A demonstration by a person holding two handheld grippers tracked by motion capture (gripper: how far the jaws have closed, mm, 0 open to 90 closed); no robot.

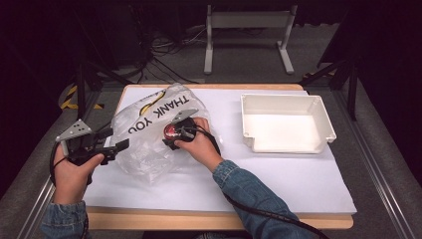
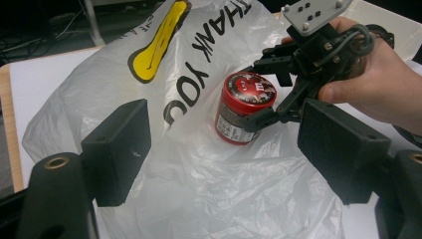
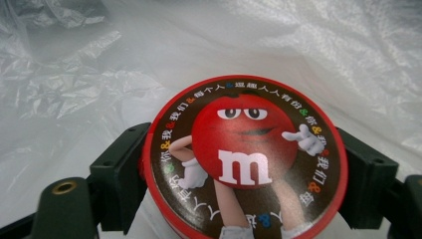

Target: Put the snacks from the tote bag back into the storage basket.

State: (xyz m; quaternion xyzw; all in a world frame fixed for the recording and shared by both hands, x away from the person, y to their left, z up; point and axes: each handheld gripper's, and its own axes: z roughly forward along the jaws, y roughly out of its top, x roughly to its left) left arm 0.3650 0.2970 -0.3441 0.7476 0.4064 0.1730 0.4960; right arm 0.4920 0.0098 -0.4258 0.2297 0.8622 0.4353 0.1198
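Note:
A small round candy tub [image 2: 245,107] with a red lid [image 3: 244,157] showing a red cartoon figure is clamped between the jaws of my right gripper [image 1: 173,133]. It is held over a clear plastic bag [image 1: 149,129] printed "THANK YOU" that lies crumpled on the table's left half. My left gripper [image 1: 119,147] hovers at the bag's left edge, jaws wide apart, with only bag plastic [image 2: 209,189] seen between them. In the left gripper view the other gripper [image 2: 308,64] and its hand grasp the tub from the right.
A white rectangular bin [image 1: 286,123] stands at the table's right rear. White paper [image 1: 278,179] covers the wooden table. Beyond the far edge are cables and a white metal frame [image 1: 249,30] on the floor.

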